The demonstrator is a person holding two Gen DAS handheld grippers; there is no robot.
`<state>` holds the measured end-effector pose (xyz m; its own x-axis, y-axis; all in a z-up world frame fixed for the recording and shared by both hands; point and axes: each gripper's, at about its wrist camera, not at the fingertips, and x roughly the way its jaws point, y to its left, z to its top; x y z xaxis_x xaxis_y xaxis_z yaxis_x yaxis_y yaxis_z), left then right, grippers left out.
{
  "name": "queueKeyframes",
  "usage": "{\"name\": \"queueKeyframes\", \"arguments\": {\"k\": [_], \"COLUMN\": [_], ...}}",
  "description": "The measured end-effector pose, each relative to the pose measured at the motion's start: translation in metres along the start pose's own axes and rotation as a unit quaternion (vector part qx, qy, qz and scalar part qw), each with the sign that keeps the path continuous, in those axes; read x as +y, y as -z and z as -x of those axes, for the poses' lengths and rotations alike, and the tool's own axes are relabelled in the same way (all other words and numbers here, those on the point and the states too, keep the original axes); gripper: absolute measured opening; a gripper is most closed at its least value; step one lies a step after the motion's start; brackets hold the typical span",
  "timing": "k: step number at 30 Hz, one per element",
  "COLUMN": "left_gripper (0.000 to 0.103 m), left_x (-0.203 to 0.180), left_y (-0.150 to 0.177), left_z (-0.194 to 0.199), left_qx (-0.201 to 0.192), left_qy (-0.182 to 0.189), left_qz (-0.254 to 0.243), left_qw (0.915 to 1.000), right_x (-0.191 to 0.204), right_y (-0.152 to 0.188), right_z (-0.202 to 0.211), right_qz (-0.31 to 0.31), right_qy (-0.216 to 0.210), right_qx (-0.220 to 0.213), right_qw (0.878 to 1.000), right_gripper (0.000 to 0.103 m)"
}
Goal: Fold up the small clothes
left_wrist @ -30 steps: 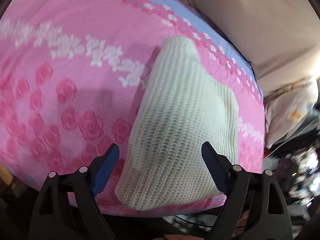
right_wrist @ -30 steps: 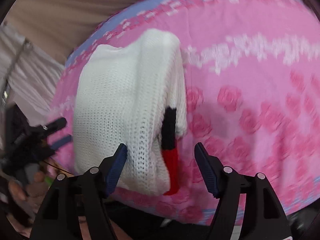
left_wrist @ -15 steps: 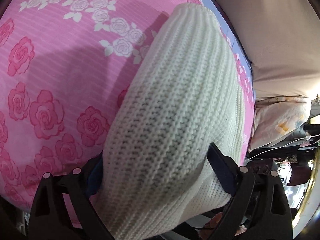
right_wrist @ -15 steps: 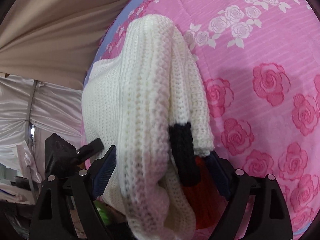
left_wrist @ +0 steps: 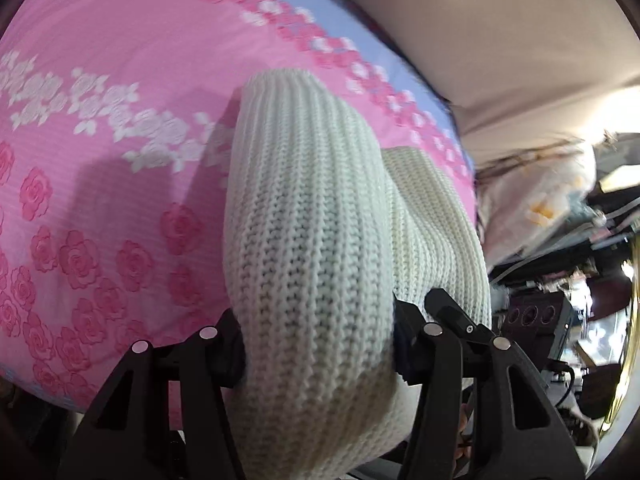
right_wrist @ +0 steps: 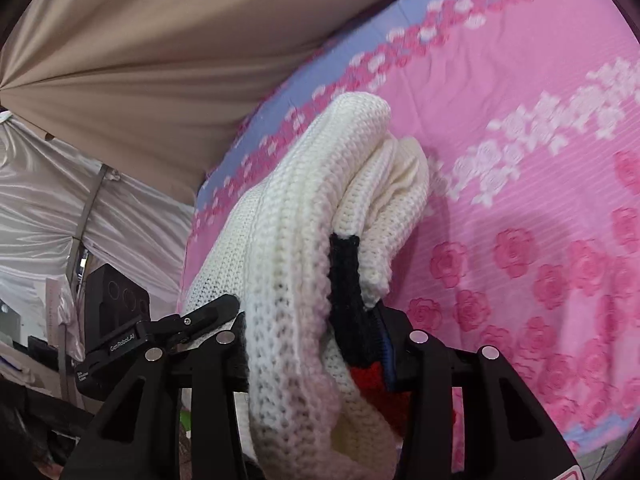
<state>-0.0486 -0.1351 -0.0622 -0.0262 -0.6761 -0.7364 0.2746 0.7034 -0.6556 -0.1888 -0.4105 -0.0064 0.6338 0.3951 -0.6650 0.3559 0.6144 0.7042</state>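
A folded cream knit sweater [left_wrist: 312, 240] with a black and red trim band [right_wrist: 348, 280] lies on a pink rose-print bedsheet [left_wrist: 100, 160], its near end raised and bunched. My left gripper [left_wrist: 318, 344] has its jaws closing on the sweater's near edge, and both pads press into the knit. In the right wrist view my right gripper [right_wrist: 312, 344] is closing on the same near edge of the sweater [right_wrist: 304, 220], pads pressing on thick folds and the trim. The left gripper [right_wrist: 192, 320] shows beside it there. Knit hides all the fingertips.
The bedsheet [right_wrist: 540, 200] has a blue border along its far edge. Beige fabric [left_wrist: 500, 32] rises behind the bed. A pale printed pillow [left_wrist: 532, 208] and dark clutter sit at the right in the left wrist view. White satin drape [right_wrist: 52, 208] hangs at the left in the right wrist view.
Both grippers were open above the flat folded sweater, then came down around its near edge. Their jaws have now closed on it and raised that end.
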Motion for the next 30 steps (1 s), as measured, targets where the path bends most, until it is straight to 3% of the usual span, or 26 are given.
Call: {"name": "queueKeyframes", "arguments": {"k": [4,7,9,11,13,15,17,24,30], "left_gripper": [0.059,0.063,0.070,0.076,0.073,0.062,0.051,0.050,0.050], "left_x": [0.005,0.022,0.024,0.024,0.024,0.018,0.002,-0.047,-0.084], "left_y": [0.009,0.018,0.024,0.023,0.017,0.013,0.005,-0.033,-0.067], "left_z": [-0.027,-0.059,-0.064,-0.064,-0.066,-0.066,-0.057,0.032,0.136], "left_qx": [0.019,0.038,0.021,0.003,-0.002,0.005,0.002,-0.047,-0.140], "left_qy": [0.002,-0.046,-0.062,-0.063,-0.053,-0.049,-0.042,0.010,0.021], "left_qz": [-0.008,0.002,-0.007,-0.012,-0.005,-0.014,-0.029,-0.066,-0.136], "left_qw": [0.9998,0.9982,0.9978,0.9979,0.9986,0.9987,0.9987,0.9967,0.9806], "right_x": [-0.029,-0.062,-0.076,-0.085,-0.090,-0.084,-0.062,0.041,0.147], "right_y": [0.011,0.026,0.033,0.035,0.033,0.026,0.016,-0.029,-0.057], "right_z": [0.000,-0.034,-0.040,-0.040,-0.042,-0.037,-0.026,0.024,0.046], "right_qz": [-0.003,-0.035,-0.062,-0.089,-0.102,-0.085,-0.064,0.020,0.107], "right_qy": [0.038,0.075,0.067,0.046,0.030,0.035,0.031,-0.005,-0.054], "right_qx": [0.007,0.043,0.039,0.032,0.034,0.030,0.012,-0.061,-0.128], "right_qw": [0.999,0.996,0.995,0.995,0.994,0.995,0.997,0.998,0.985], "right_gripper": [0.041,0.048,0.062,0.063,0.055,0.043,0.040,0.039,0.039]}}
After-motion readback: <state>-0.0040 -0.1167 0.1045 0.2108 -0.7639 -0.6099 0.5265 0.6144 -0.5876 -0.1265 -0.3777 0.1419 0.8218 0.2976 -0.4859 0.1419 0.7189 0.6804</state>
